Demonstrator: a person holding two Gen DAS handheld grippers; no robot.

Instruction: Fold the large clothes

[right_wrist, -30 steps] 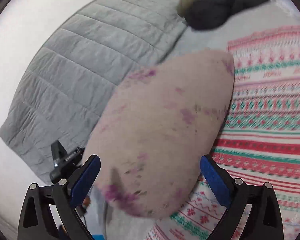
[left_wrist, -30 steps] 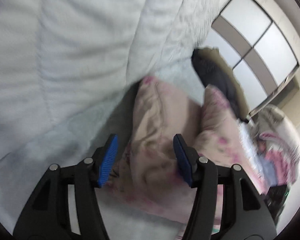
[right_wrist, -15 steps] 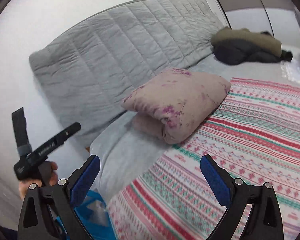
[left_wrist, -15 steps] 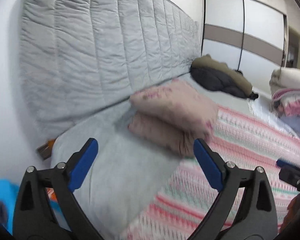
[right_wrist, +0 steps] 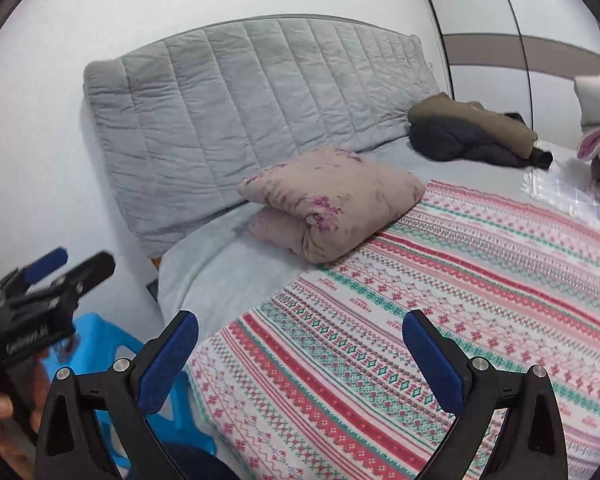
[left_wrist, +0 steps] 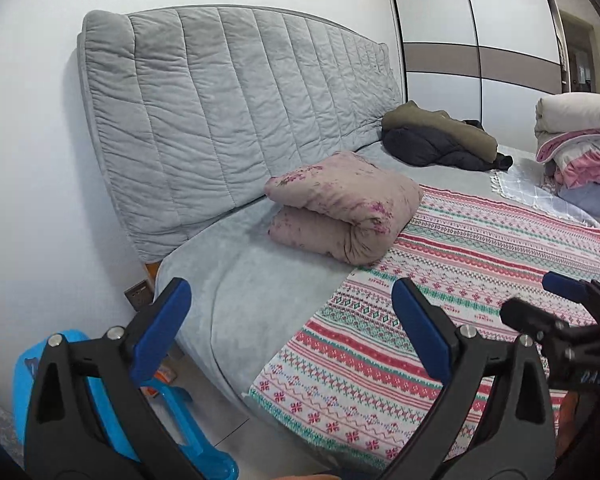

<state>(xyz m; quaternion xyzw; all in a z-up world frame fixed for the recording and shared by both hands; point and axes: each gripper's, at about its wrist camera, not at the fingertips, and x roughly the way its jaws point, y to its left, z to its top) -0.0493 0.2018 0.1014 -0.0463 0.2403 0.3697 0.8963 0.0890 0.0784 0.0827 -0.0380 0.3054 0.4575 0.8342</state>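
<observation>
A pink flowered padded garment (left_wrist: 344, 208) lies folded in a thick bundle on the bed, near the grey headboard; it also shows in the right wrist view (right_wrist: 332, 200). My left gripper (left_wrist: 290, 296) hangs well back from it over the bed's corner, its jaws opening wide with nothing between them. My right gripper (right_wrist: 300, 324) stands open over the patterned blanket (right_wrist: 460, 280), also empty and clear of the bundle. Each gripper shows at the edge of the other's view: the right gripper (left_wrist: 556, 308) and the left gripper (right_wrist: 48, 276), the latter held by a hand.
A quilted grey headboard (left_wrist: 228, 112) backs the bed. A dark jacket (left_wrist: 440, 140) lies further along it. A pile of folded clothes (left_wrist: 576, 148) sits at the far right. A blue plastic stool (left_wrist: 100, 400) stands on the floor by the bed's corner. Wardrobe doors (left_wrist: 476, 36) close the back.
Both grippers have drawn back from the folded pink garment, which now lies free on the bed. The left jaws have spread from half open to wide. Both views have rolled level.
</observation>
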